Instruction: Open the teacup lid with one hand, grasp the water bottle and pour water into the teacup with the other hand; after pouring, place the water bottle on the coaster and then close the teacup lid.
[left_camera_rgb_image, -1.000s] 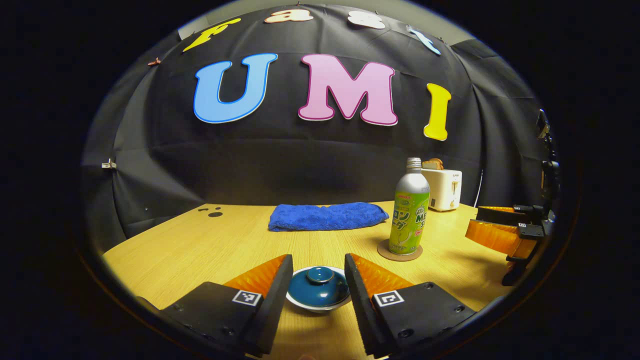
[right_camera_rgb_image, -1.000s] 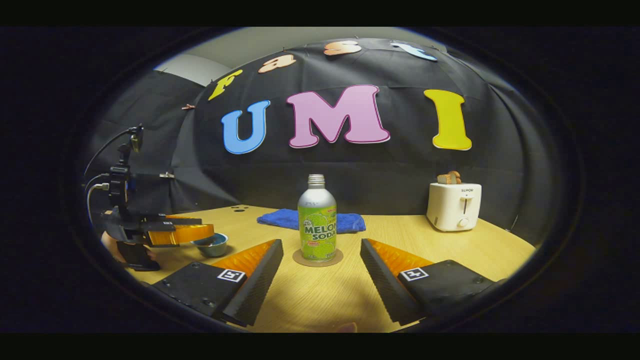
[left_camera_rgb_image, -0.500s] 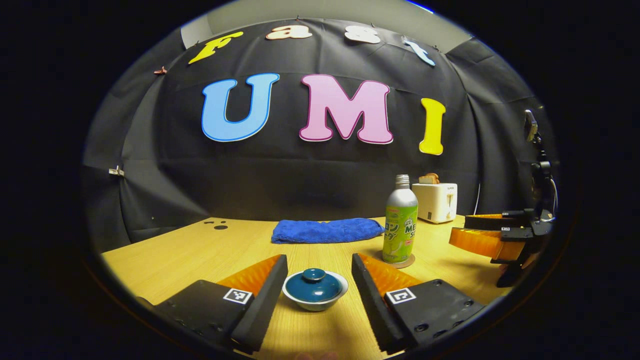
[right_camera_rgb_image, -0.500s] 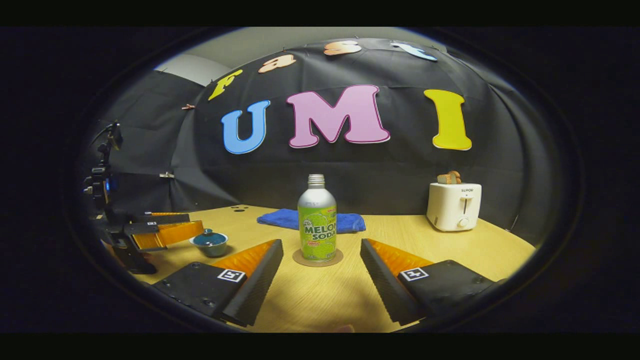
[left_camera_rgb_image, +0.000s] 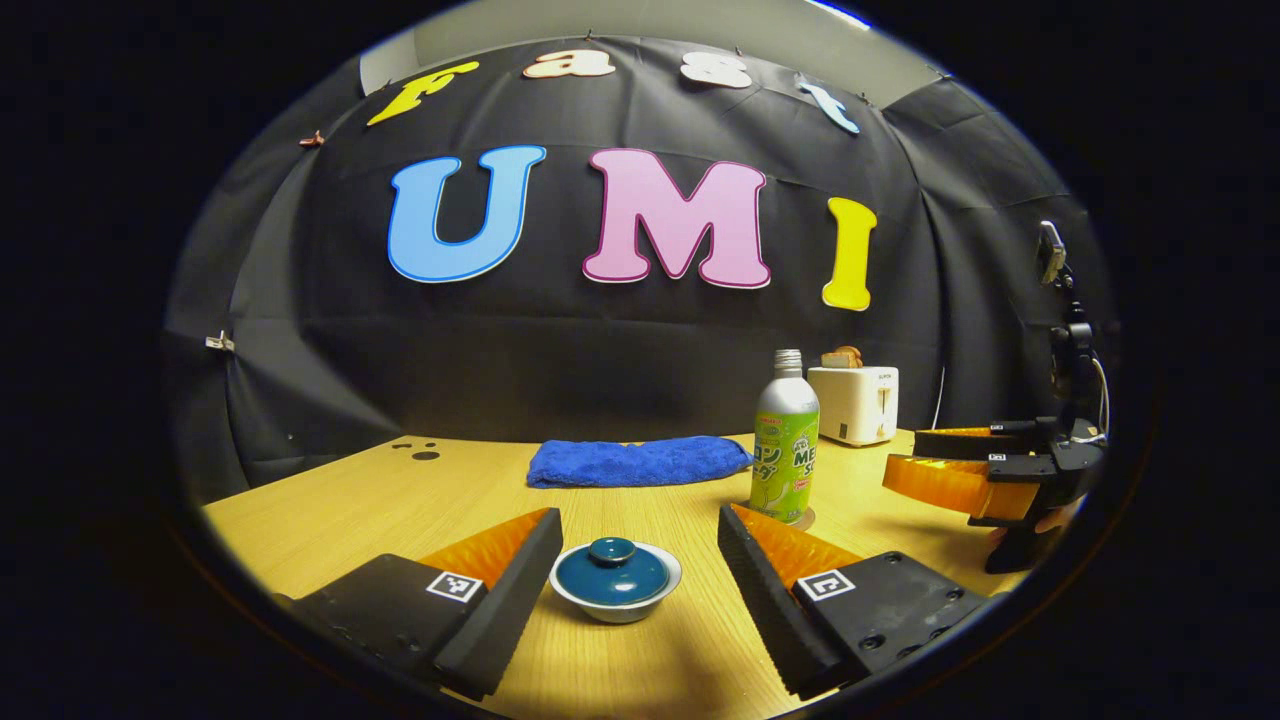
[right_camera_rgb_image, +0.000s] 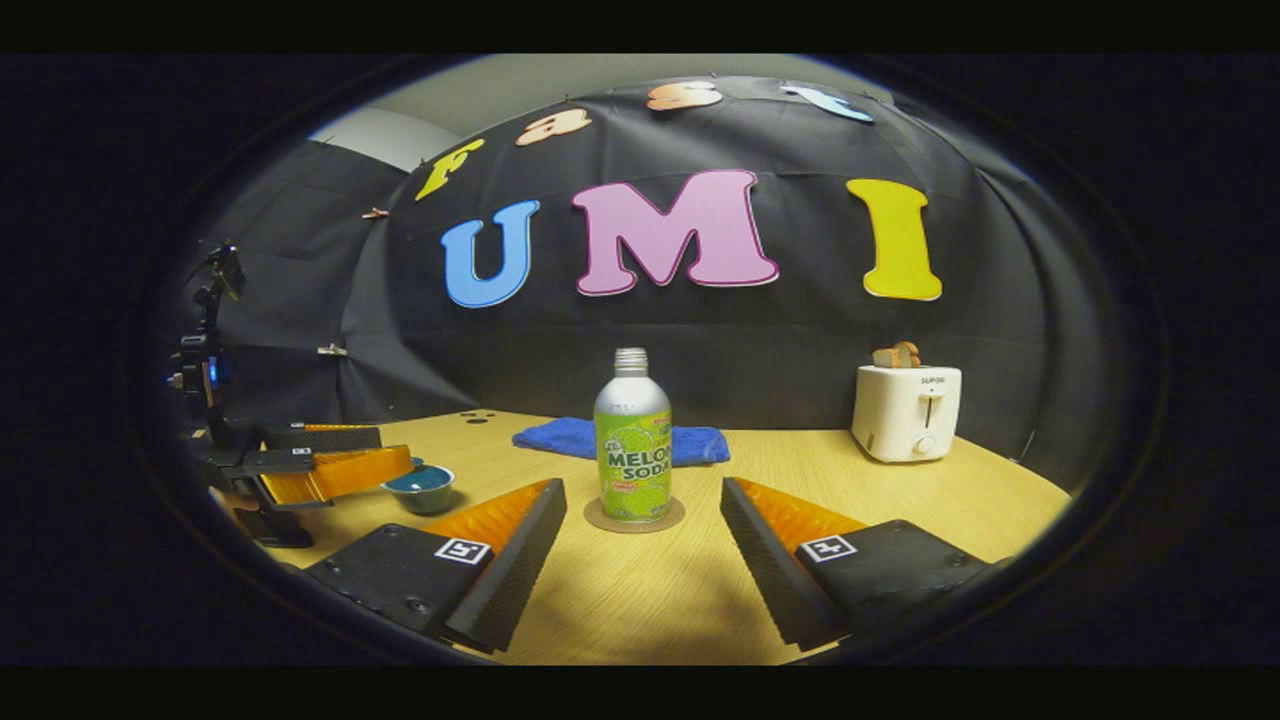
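Teal glaze covers the teacup lid (left_camera_rgb_image: 612, 572), which sits on the white-rimmed teacup (left_camera_rgb_image: 615, 607) near the front of the wooden bench (left_camera_rgb_image: 350, 500), between and just beyond the spread fingers of the left gripper (left_camera_rgb_image: 628, 590); neither finger touches it. The lid's small knob (left_camera_rgb_image: 611, 549) points straight up, so the cup and lid share a vertical axis, and the knob is the only narrow part to pinch. In my judgement the main risk lies here: closing off-centre could let the fingers slip on the rounded knob, nudge the light cup across the bench, or lift the lid tilted so it clips the rim.

The water bottle (right_camera_rgb_image: 633, 439), a metal one with a green label, stands upright on the round coaster (right_camera_rgb_image: 634, 516), long axis vertical, its uncapped neck pointing up. It stands ahead of the right gripper (right_camera_rgb_image: 640, 560), centred between fingers that are spread wide and well short of it. Being tall, narrow and open-topped, it could tip or spill if one finger meets it before the other, and a grip too high on the tapering shoulder might slide.

A blue towel (right_camera_rgb_image: 620, 440) lies behind the bottle and a white toaster (right_camera_rgb_image: 906, 411) stands at the far right, both clear of the work. The left gripper (right_camera_rgb_image: 330, 462) also appears in the right gripper view, beside the teacup (right_camera_rgb_image: 420, 487), so the hands could crowd each other during pouring
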